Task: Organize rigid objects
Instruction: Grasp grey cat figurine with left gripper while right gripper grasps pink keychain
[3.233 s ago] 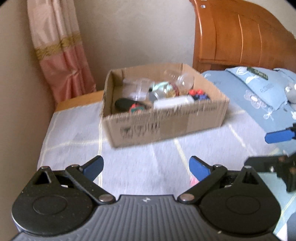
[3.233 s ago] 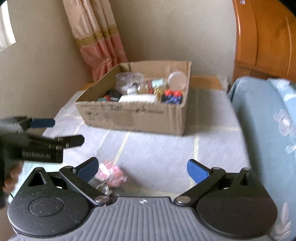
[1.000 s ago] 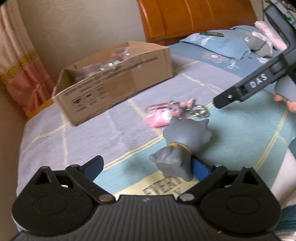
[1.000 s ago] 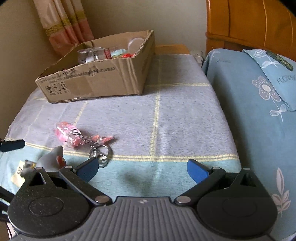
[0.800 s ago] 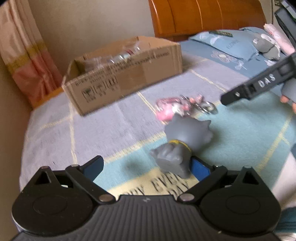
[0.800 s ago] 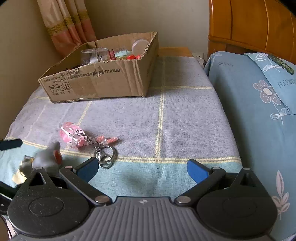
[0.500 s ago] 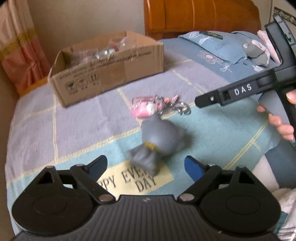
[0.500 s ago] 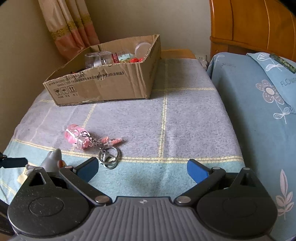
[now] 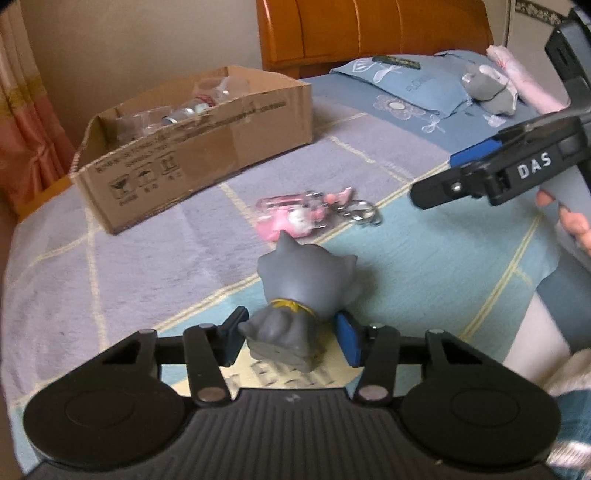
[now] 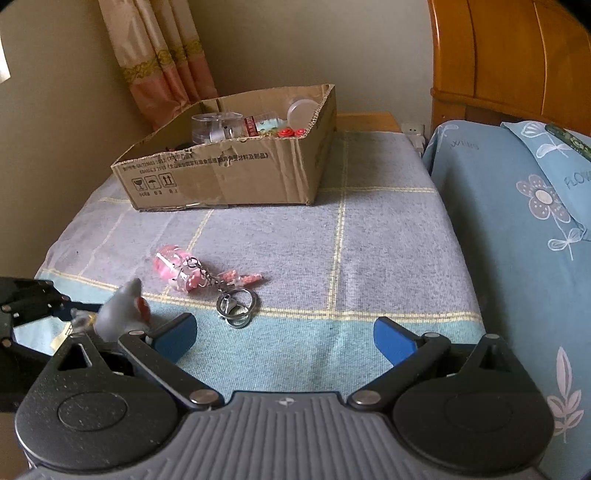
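A grey toy figure (image 9: 295, 295) lies on the bed blanket, and my left gripper (image 9: 291, 338) is shut on its body with both blue pads against it. The figure also shows at the left edge of the right wrist view (image 10: 122, 314). A pink keychain with metal rings (image 9: 295, 216) lies just beyond the figure; it also shows in the right wrist view (image 10: 199, 280). A cardboard box (image 9: 207, 151) holding several small items stands at the back, also visible in the right wrist view (image 10: 229, 173). My right gripper (image 10: 282, 338) is open and empty above the blanket, to the right of the figure.
A wooden headboard (image 9: 369, 29) and a blue pillow (image 9: 413, 85) with a grey plush (image 9: 491, 88) lie at the right. A pink curtain (image 10: 162, 62) hangs by the wall at the back left. The blanket's left edge (image 10: 55, 254) drops off near the wall.
My left gripper has moved up to the grey figure and closed on its body. The right gripper has stayed open and shifted only slightly.
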The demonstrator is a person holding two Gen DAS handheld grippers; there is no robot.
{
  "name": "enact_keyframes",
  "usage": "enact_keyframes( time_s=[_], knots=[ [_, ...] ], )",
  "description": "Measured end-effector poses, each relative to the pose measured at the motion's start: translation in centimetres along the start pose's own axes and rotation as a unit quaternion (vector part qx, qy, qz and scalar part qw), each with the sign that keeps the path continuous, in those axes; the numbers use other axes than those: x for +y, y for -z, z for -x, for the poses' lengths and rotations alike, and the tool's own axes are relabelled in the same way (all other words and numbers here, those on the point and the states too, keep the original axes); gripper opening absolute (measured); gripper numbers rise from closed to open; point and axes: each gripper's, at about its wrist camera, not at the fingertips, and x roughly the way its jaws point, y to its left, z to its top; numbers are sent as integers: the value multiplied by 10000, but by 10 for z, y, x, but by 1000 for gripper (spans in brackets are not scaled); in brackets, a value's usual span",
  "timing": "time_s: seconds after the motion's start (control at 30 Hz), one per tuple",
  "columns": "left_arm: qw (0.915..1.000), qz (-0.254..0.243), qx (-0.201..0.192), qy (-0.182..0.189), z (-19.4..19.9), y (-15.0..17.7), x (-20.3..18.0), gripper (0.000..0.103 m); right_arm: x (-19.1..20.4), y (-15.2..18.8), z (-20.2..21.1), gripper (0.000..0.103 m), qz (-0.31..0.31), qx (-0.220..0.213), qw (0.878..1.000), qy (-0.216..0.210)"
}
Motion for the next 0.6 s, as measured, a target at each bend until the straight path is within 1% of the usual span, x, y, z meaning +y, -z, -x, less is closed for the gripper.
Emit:
enact_keyframes(
  time_s=[0.2,0.3,0.4,0.53,0.6],
  knots=[
    [9994,-13,-45,-340,3,5,38,50,10,-3,-5,103,105,92,9999,78],
    [9996,121,-47,-260,2,7,57,50,17,-5,-8,103,211,150,9996,144],
    [9992,64,-53,-394,4,10,63,50,23,-7,-11,103,282,193,9992,204],
    [9990,237,-68,-368,6,14,69,50,30,-10,-14,103,332,234,9989,252],
    [9991,148,-121,-385,7,16,66,56,34,-11,-17,103,371,262,9986,272]
  ],
)
